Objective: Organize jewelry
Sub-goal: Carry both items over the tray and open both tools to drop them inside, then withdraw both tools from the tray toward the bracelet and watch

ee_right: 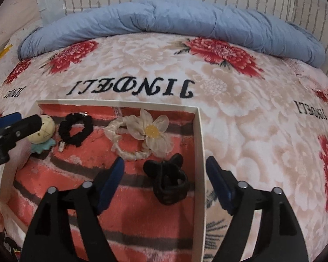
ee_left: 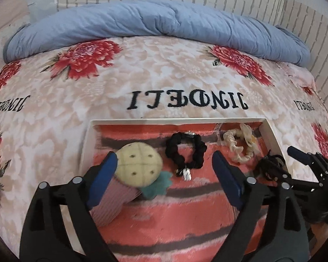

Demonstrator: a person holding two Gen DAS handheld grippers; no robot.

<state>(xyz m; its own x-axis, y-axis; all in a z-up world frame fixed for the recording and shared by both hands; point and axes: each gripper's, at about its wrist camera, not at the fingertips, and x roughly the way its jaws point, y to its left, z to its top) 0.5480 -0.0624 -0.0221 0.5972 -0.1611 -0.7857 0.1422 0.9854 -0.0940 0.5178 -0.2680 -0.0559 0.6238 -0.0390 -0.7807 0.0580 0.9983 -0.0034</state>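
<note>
- Floral bed cover (ee_right: 240,113) carries a blue quilt (ee_right: 164,21) along its far edge.
- White box (ee_right: 200,144), lined in pink striped plush, sits on the near part of the bed.
- Left gripper (ee_left: 164,174) stands wide; a felt cupcake ornament (ee_left: 137,166) lies loose against its left finger.
- Right gripper (ee_right: 165,174) stands wide, gripping nothing; a black hair claw (ee_right: 168,183) lies between its fingers, near the box's right wall.
- Cream flower scrunchie (ee_right: 140,135) and black scrunchie (ee_right: 76,128) lie toward the far wall.
</note>
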